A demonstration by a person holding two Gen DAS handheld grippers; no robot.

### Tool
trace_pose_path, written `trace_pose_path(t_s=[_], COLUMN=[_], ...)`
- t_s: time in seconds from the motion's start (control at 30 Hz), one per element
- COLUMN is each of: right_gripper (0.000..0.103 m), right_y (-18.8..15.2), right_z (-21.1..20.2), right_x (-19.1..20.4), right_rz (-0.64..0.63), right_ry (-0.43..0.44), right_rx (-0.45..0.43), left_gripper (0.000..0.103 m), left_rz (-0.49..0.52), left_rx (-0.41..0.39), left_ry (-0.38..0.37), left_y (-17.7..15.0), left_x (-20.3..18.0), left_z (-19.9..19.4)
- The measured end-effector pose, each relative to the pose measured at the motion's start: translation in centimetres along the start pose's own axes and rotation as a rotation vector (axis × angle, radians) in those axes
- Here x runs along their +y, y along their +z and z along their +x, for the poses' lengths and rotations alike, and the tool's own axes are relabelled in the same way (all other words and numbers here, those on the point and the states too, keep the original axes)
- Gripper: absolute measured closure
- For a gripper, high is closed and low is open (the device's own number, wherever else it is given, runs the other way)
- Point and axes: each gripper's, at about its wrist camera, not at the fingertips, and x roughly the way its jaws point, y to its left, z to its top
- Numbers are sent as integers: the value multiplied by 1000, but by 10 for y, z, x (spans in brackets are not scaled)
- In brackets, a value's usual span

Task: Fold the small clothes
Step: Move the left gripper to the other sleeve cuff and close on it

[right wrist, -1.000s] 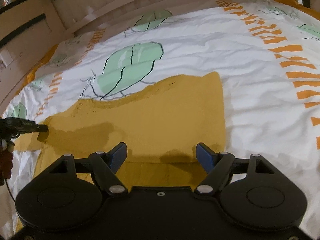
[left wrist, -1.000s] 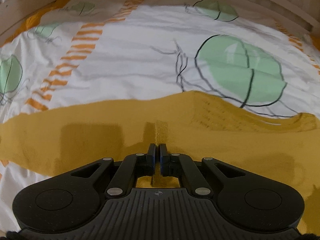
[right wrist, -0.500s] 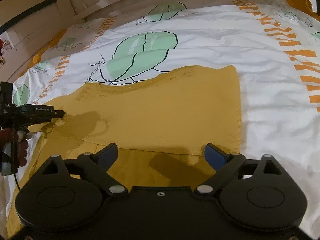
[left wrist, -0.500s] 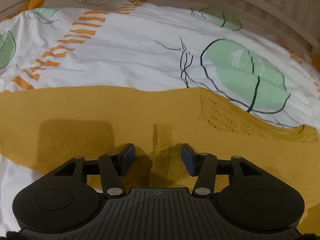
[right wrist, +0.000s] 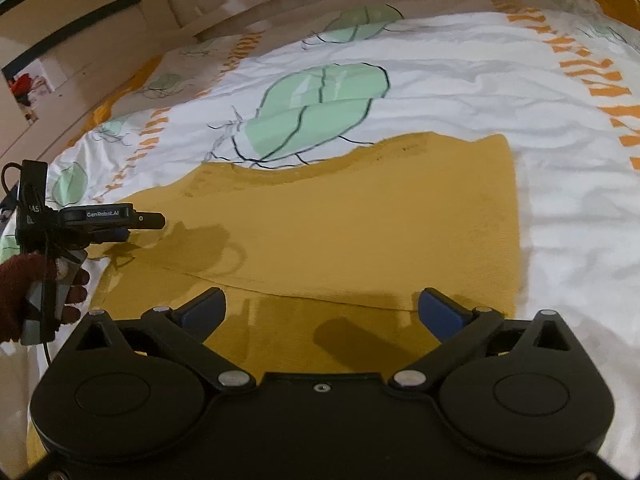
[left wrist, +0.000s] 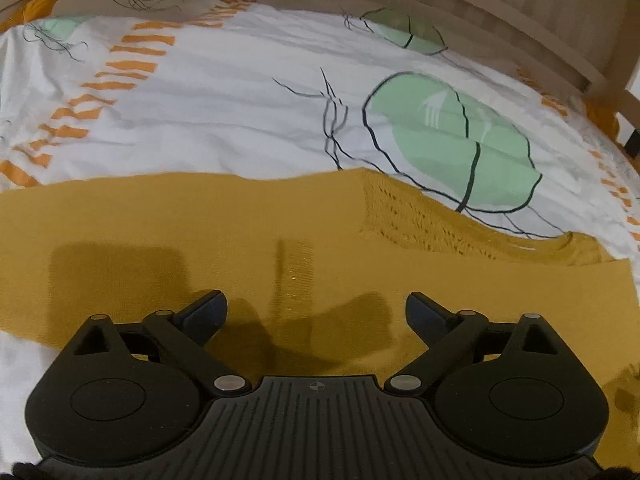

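Observation:
A mustard-yellow knit garment (right wrist: pixel 360 224) lies flat on the bed, folded once so an upper layer overlaps a lower one; it also shows in the left wrist view (left wrist: pixel 240 232), with an openwork knit part (left wrist: pixel 420 224) to the right. My left gripper (left wrist: pixel 316 312) is open and empty, a little above the garment's near part; it also shows from the side in the right wrist view (right wrist: pixel 148 222) at the garment's left edge. My right gripper (right wrist: pixel 322 312) is open and empty above the garment's near edge.
The bed has a white cover (right wrist: pixel 460 92) with green leaf prints and orange stripes. A wooden bed frame (left wrist: pixel 480 4) runs along the far side. A wooden wall and shelf (right wrist: pixel 80 28) stand at the far left.
My left gripper was shut on the yellow fabric a second ago; it has opened wide, let go and drawn back. My right gripper stayed open and pulled back a little.

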Motion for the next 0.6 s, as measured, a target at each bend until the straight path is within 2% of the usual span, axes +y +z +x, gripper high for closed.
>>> trace_pose_path(t_s=[0.17,0.4,0.6], right_gripper=[0,0,0], right_y=[2,3,1], right_z=[-5,-12,-4], right_x=[1,1,11], right_rz=[29,105,171], right_ry=[54,113,207], right_rx=[-46,-121,-111], left_gripper=[6,6,6], left_rz=[-24,-96,-191], left_rx=[-31,-68,-99], left_ry=[17,110,171], left_y=[6,9,0], left_x=[31,102,156], left_z=[-31,-69,-96])
